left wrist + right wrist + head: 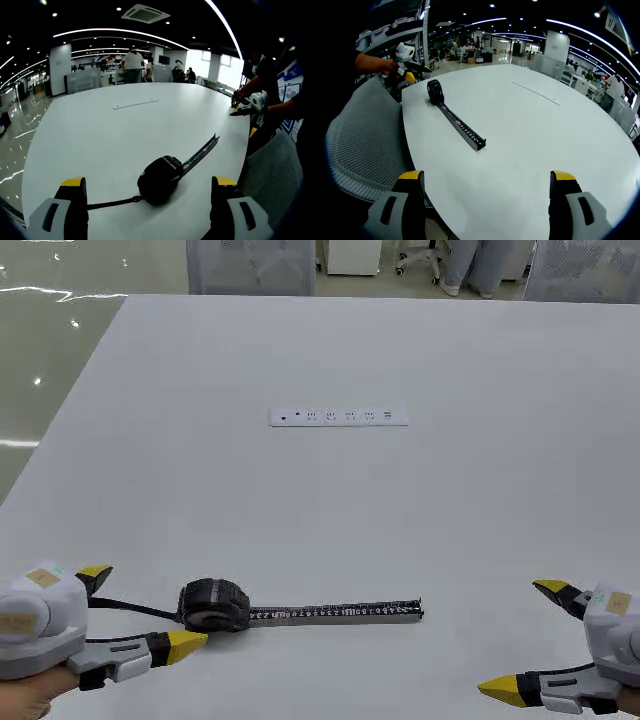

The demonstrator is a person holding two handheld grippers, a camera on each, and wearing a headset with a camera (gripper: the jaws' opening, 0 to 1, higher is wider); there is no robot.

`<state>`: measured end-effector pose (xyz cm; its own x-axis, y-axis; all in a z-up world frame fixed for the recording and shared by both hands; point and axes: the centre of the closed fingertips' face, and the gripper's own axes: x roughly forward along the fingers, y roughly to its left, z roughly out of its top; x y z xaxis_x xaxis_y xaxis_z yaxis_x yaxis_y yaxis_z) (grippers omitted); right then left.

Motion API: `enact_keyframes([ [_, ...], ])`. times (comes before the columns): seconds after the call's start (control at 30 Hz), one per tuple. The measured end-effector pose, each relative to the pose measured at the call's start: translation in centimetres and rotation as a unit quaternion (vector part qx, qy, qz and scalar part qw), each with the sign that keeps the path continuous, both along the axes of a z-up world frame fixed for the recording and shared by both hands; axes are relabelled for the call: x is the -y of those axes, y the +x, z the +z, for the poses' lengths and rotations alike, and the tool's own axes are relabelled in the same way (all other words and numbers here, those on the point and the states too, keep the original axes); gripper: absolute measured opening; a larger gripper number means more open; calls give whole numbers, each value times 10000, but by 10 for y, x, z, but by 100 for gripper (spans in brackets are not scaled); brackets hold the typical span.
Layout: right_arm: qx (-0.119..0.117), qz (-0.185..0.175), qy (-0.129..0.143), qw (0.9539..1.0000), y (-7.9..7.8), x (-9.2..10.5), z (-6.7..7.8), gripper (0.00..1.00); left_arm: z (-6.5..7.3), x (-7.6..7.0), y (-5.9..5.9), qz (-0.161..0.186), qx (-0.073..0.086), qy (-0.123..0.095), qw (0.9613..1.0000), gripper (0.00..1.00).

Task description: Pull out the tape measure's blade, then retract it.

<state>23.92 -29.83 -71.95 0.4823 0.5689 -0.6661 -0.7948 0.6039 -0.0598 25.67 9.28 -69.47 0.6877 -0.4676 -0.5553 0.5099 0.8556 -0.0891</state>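
Note:
A black tape measure (pixel 214 604) lies on the white table (pixel 330 500) near the front edge, its dark blade (pixel 335 612) drawn out to the right, ending in a hook (pixel 419 608). A black strap trails left from the case. My left gripper (pixel 142 608) is open just left of the case, its yellow-tipped jaws either side of the strap, touching nothing. In the left gripper view the case (pixel 160 178) sits between and beyond the jaws, blade (pixel 201 152) running away to the right. My right gripper (pixel 533 638) is open at the front right, apart from the blade's hook (pixel 480 145).
A white power strip (pixel 339 417) lies mid-table. A grey mesh chair (pixel 362 150) is by the near edge. Chairs and people stand beyond the far edge (pixel 470 265). Shiny floor (pixel 50 340) lies to the left.

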Motion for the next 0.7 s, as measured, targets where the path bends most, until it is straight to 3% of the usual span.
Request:
enact_keyframes([
  [0.17,-10,172,-1,9999,6,-13,3,100,-10,10,8,191,-111,113,9997,100],
  [0.2,-26,206,-3,9998,8,-15,2,100,-12,9,9,273,-154,264,9992,100],
  [0.23,-41,239,-8,9997,9,-17,2,100,-12,10,11,242,-102,359,9990,100],
  [0.43,-46,418,-64,9991,15,-30,0,100,-8,22,22,486,-122,194,9986,100],
  [0.5,-57,533,-101,9985,16,-36,-1,100,-6,27,27,562,-43,127,9983,100],
  [0.6,-47,709,-176,9973,19,-43,-2,100,-7,33,31,646,74,319,9974,100],
  [0.67,-21,745,-189,9970,25,-46,-1,100,-9,28,34,963,90,431,9944,100],
  [0.7,-39,792,-186,9967,27,-48,0,100,-11,28,35,1161,41,351,9926,100],
])
